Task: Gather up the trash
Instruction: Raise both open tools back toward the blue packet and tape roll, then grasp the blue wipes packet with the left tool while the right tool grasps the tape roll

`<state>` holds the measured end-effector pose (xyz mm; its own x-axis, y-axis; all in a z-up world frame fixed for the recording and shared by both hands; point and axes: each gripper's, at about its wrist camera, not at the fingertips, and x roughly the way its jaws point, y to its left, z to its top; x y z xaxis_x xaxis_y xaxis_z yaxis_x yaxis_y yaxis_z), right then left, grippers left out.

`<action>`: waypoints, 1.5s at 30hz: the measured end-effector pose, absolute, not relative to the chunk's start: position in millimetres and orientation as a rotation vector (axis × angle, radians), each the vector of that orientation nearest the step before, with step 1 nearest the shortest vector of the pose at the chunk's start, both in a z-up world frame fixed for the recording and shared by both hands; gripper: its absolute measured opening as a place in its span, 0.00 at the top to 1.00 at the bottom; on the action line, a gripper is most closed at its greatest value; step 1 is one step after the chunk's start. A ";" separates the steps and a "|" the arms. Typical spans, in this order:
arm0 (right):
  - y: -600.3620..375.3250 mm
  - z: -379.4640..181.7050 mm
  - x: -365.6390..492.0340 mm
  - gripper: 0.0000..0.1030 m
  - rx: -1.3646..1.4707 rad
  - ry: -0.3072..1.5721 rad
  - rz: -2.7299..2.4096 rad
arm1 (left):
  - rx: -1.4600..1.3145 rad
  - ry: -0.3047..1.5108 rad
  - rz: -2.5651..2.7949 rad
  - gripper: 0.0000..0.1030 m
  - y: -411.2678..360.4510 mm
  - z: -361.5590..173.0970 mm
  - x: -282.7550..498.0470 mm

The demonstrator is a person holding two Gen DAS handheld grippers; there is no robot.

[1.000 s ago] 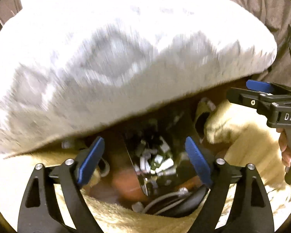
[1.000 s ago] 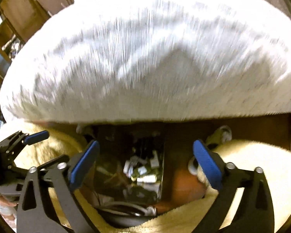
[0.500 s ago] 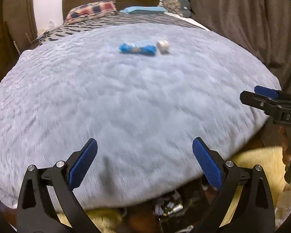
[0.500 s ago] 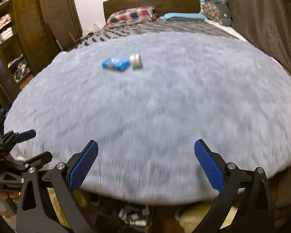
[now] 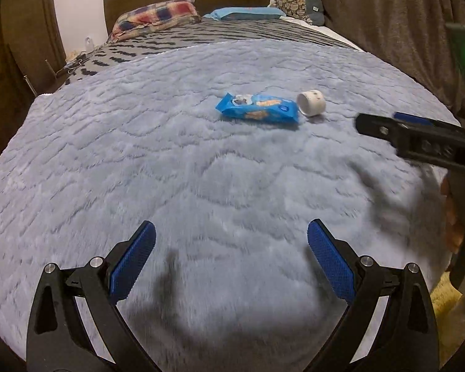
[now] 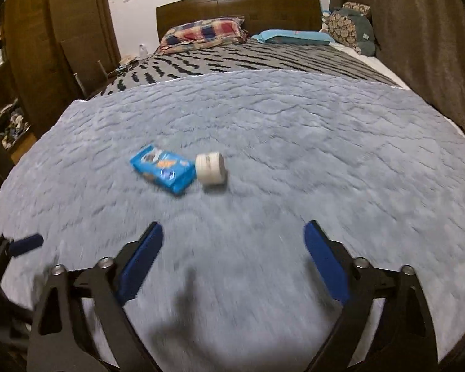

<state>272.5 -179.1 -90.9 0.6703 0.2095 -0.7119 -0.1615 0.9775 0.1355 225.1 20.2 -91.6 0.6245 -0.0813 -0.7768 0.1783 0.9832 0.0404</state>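
Observation:
A blue snack wrapper point(image 5: 257, 112) lies on the grey fuzzy blanket point(image 5: 170, 170), with a small white cup point(image 5: 311, 103) on its side touching its right end. Both show in the right wrist view too, the wrapper point(image 6: 162, 172) and the cup point(image 6: 210, 168). My left gripper point(image 5: 231, 257) is open and empty over the blanket's near part, well short of the trash. My right gripper point(image 6: 233, 260) is open and empty, also short of it. The right gripper shows at the right edge of the left wrist view point(image 5: 418, 136).
The bed has a dark patterned cover point(image 6: 248, 59), pillows point(image 6: 201, 32) and a wooden headboard point(image 6: 238, 6) at the far end. Brown curtains point(image 6: 418, 46) hang on the right. Wooden shelves point(image 6: 12, 86) stand on the left.
Both grippers have risen from the floor beside the bed, where clutter showed under the blanket's edge, to above the bed. The wrapper and cup now appear closer.

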 end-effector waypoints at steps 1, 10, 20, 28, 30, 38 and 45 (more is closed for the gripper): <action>-174.1 -93.5 282.8 0.20 0.065 0.823 0.214 | 0.118 0.886 -0.150 0.09 19.8 -92.1 228.0; -147.8 -105.9 327.9 0.36 0.043 0.856 0.209 | 0.104 0.902 -0.169 0.10 15.0 -96.0 256.9; -160.2 -107.0 340.3 0.75 0.047 0.868 0.223 | 0.093 0.909 -0.171 0.10 8.3 -96.8 283.8; -201.6 -83.9 327.1 0.75 0.028 0.806 0.168 | 0.065 0.915 -0.184 0.10 -11.7 -88.4 317.0; -212.6 -80.1 321.5 0.75 0.027 0.790 0.156 | 0.044 0.945 -0.210 0.10 -17.3 -91.0 326.0; -253.6 -79.7 305.8 0.75 0.043 0.768 0.118 | -0.020 0.993 -0.206 0.11 -38.1 -97.0 369.6; -275.4 -84.6 296.9 0.75 0.045 0.762 0.114 | 0.022 1.031 -0.134 0.36 -58.7 -111.8 396.9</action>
